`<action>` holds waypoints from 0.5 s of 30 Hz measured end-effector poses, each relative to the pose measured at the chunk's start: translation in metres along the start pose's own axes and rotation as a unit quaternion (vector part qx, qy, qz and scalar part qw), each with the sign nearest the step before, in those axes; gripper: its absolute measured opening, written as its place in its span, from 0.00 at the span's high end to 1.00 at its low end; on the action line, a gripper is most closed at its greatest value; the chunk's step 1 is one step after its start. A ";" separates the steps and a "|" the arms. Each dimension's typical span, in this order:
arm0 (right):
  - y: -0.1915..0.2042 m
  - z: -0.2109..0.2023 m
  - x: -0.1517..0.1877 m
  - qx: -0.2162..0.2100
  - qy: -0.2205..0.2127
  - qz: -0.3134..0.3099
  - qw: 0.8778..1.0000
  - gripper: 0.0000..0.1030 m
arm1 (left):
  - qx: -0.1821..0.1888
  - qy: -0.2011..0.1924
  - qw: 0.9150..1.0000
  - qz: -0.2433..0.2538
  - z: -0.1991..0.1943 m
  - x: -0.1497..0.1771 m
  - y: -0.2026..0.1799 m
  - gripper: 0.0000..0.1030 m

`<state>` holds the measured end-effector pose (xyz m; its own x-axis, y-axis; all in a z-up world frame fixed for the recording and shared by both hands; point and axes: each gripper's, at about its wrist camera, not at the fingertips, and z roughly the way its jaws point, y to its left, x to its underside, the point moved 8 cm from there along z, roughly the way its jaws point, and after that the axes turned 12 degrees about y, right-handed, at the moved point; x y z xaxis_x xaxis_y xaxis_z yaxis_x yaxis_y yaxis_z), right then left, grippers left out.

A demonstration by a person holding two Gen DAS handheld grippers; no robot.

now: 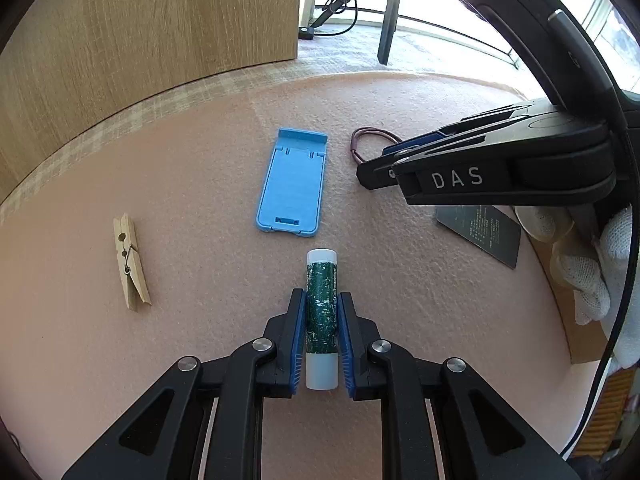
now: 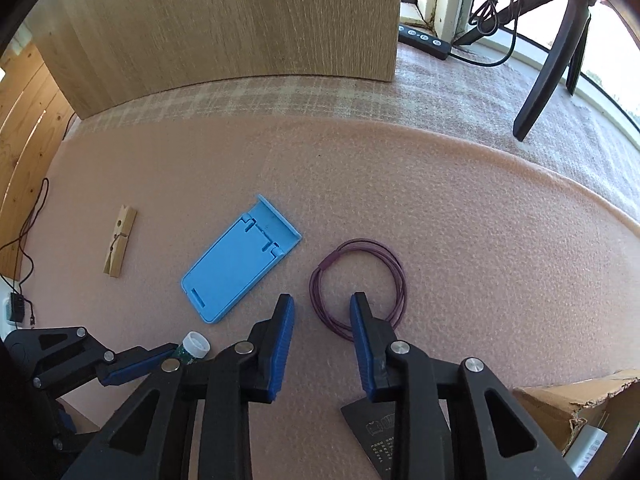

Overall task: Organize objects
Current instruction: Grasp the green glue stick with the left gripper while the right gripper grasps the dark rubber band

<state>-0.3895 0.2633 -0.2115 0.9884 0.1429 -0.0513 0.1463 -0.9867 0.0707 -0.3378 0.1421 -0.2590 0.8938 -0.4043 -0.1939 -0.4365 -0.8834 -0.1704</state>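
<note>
The left tongs [image 1: 322,316] clamp the green tube [image 1: 321,312] for lifting; the right tongs [image 2: 322,308] gape astride the purple cord [image 2: 358,286], ready to pinch it.

From my left wrist camera, the right gripper [image 1: 374,174] covers part of the purple cord loop [image 1: 370,142], and I cannot see how its jaws stand. The dark card [image 1: 480,236] lies partly under that gripper, its white print too small for me to read. A white-gloved hand [image 1: 596,280] runs off the right edge. From my right wrist camera, the green tube [image 2: 191,350] shows only its white cap and a sliver of label behind my gripper's arm. The cardboard box [image 2: 576,404] is cut off at the lower right corner.
</note>
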 end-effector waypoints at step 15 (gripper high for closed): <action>-0.013 -0.033 0.037 -0.108 -0.037 0.050 0.992 0.98 | 0.044 -0.031 0.996 -0.071 -0.023 0.027 0.007 0.84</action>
<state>-0.3533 0.2839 -0.1815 0.9939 0.0307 -0.1059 0.0604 -0.9549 0.2906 -0.3146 0.1193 -0.2433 0.9402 -0.2600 -0.2200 -0.3167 -0.9050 -0.2840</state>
